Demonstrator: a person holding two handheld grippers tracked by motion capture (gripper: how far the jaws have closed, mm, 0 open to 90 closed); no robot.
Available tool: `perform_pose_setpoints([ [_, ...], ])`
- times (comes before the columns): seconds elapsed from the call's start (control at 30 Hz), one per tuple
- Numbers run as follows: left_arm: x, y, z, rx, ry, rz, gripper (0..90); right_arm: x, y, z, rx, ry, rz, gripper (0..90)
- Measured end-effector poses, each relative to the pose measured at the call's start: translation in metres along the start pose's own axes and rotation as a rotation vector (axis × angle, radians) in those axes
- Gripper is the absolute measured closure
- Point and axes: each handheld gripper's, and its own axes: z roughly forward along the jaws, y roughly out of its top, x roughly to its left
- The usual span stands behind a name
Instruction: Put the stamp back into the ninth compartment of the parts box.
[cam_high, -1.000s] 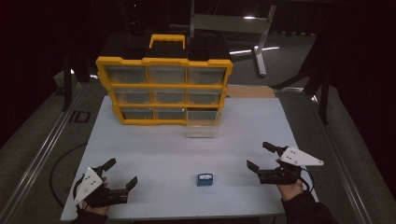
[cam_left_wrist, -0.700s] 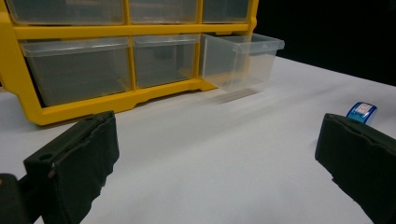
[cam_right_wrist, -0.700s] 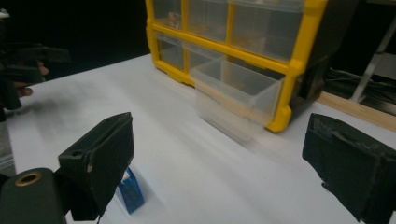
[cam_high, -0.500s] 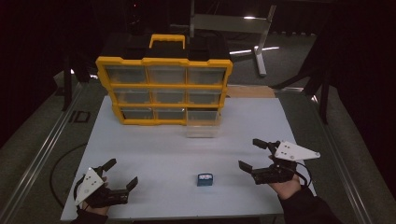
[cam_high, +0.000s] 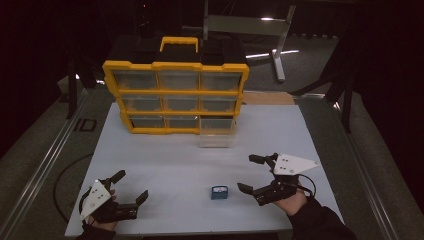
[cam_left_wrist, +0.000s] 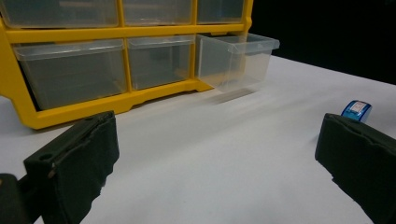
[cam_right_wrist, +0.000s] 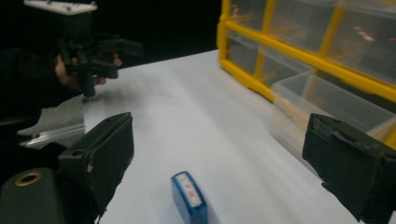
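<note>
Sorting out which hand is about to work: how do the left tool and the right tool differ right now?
The right tool sits close beside the small blue case; the left tool rests far off near the table's front left corner. The right tool's grey plate lies flatter, the left's tilts. Both are open and hold nothing.

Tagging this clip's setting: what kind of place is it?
Probably a lab or workshop data-collection bench: a white tabletop in a dark room, a yellow parts organizer with clear drawers, and hand-held tongs, left and right.
</note>
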Motion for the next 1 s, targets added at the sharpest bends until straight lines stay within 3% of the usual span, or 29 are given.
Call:
perform_pose_setpoints([
  [0.4,0.001,0.000,0.000,-0.008,0.002,-0.007,0.3,0.004,-0.010,0.032,0.040,0.090,-0.017,9.2],
  [1.0,0.002,0.000,-0.001,-0.009,0.006,-0.016,0.3,-0.004,-0.046,0.062,0.139,0.153,-0.014,13.4],
])
